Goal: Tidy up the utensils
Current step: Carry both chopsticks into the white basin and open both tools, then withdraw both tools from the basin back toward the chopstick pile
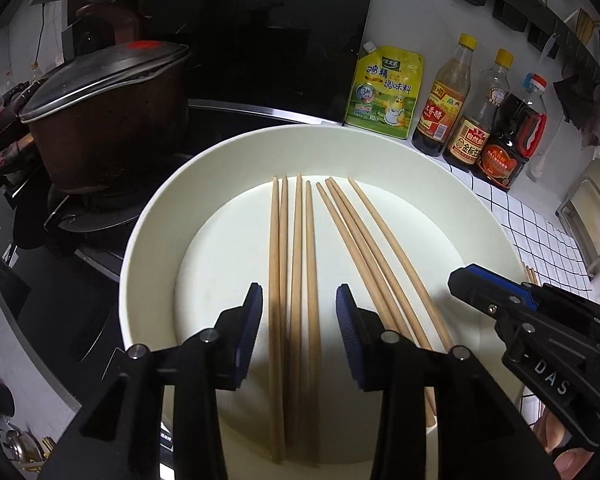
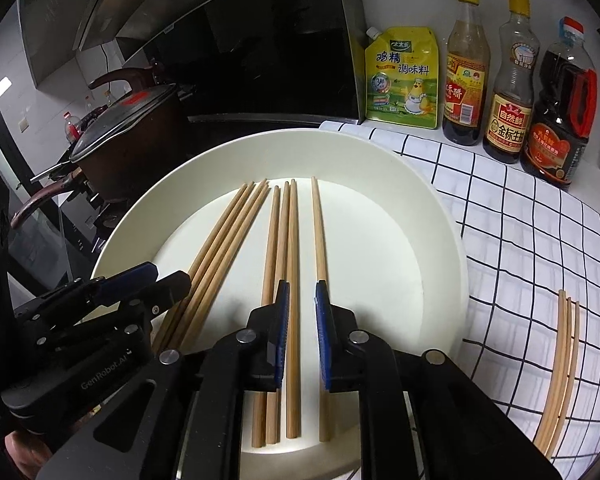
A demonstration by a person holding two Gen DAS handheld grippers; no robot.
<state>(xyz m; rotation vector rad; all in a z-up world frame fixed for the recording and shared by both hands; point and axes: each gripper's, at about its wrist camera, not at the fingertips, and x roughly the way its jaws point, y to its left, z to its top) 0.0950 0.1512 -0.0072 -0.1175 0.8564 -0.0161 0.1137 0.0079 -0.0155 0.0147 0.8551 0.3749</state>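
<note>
Pot left, sauce bottles behind plate

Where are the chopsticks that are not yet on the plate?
In the right wrist view, three loose chopsticks lie on the checked cloth, right of the white plate.
</note>
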